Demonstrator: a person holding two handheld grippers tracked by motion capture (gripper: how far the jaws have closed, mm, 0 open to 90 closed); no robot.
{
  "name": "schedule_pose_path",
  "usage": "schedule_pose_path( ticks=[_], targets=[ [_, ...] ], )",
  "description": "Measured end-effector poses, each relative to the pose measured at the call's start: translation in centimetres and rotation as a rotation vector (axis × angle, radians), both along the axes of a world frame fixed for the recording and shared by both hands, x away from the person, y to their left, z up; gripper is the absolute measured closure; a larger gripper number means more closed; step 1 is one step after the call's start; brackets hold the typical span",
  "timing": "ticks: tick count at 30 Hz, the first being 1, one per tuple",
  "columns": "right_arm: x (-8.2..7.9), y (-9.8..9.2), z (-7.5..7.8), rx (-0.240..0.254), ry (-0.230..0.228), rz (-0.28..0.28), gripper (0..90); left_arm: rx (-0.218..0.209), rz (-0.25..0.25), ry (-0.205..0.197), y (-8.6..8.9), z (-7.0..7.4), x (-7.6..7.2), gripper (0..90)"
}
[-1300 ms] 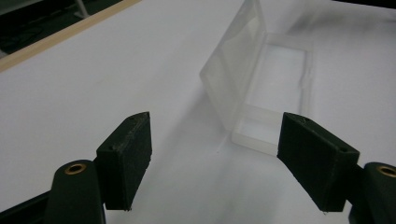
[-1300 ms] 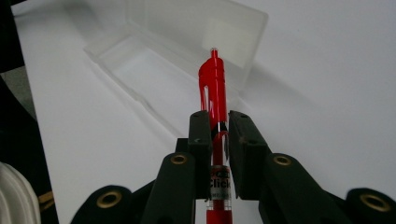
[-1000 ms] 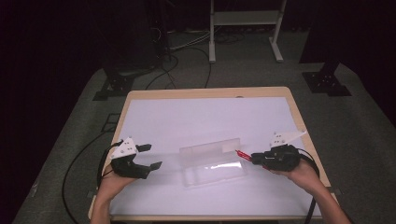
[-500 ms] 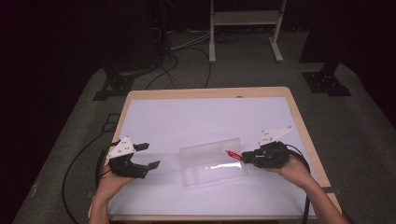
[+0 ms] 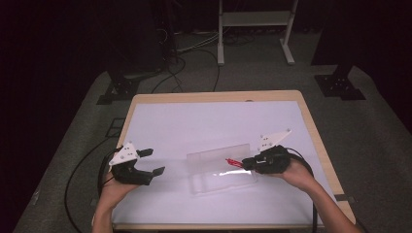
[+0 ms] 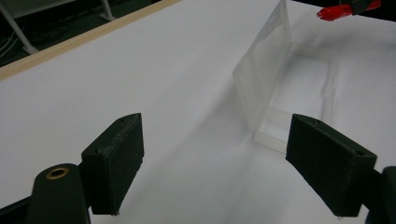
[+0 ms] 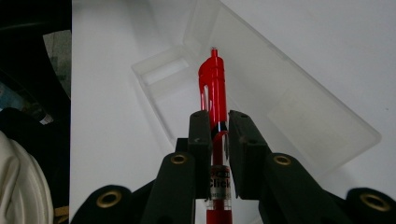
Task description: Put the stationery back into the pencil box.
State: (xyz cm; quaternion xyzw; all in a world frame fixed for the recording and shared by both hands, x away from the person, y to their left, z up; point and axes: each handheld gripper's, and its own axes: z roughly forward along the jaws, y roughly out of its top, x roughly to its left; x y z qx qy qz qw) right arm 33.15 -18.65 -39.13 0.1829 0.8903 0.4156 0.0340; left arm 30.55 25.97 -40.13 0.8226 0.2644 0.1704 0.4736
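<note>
I am clamping my right gripper (image 7: 218, 128) on the red plastic click pen (image 7: 213, 86) above the clear plastic hinged case (image 5: 219, 170); my left gripper (image 6: 215, 154) is gaping, jaws wide apart.

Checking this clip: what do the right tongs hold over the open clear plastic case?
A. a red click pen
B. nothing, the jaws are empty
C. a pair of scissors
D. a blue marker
A. In the right gripper view the right tongs are shut on a red click pen, its clip end pointing out over the clear plastic case, which lies open on the table.
</note>
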Motion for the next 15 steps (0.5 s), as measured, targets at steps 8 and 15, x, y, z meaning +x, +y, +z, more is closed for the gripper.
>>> schedule_pose_path(
  ticks=[8, 15],
  targets=[
    [0.6, 1.2, -0.4, -0.015, 0.002, 0.038, 79.2, -0.001, 0.009, 0.007, 0.2, -0.1, 0.0, 18.6],
    [0.9, 2.0, -0.7, -0.017, 0.012, 0.063, 79.1, 0.004, 0.012, 0.005, 0.1, -0.2, 0.0, 18.6]
  ],
)
